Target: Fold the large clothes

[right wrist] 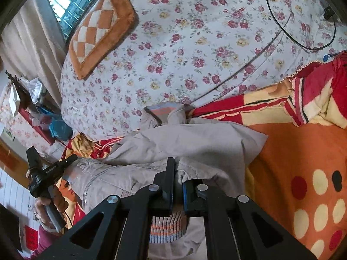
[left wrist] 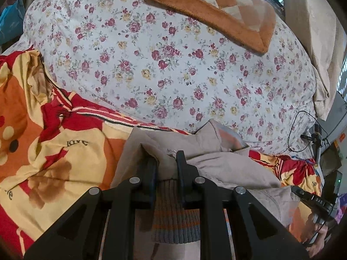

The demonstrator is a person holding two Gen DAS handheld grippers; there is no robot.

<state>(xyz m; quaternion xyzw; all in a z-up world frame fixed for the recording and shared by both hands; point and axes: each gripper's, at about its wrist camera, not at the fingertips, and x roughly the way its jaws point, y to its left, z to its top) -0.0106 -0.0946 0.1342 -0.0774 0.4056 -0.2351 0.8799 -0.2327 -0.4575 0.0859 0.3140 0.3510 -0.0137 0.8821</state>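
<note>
A beige zip jacket (left wrist: 216, 164) with striped ribbed hem lies bunched on the red and orange blanket (left wrist: 54, 151). My left gripper (left wrist: 166, 158) is shut on a fold of the jacket near its zipper, with the ribbed hem (left wrist: 175, 221) hanging below the fingers. In the right wrist view the same jacket (right wrist: 184, 143) spreads ahead, collar (right wrist: 162, 110) at the far end. My right gripper (right wrist: 176, 169) is shut on the jacket's edge by the striped hem (right wrist: 167, 227). The other gripper (right wrist: 46, 173), held in a hand, shows at the left of that view.
A white floral quilt (left wrist: 162, 65) covers the bed beyond the jacket, with an orange checked cushion (left wrist: 216, 6) at its far end. A black cable (right wrist: 303, 32) loops on the quilt. The blanket (right wrist: 303, 162) spreads to the right. Shelves and clutter (right wrist: 32, 108) stand beside the bed.
</note>
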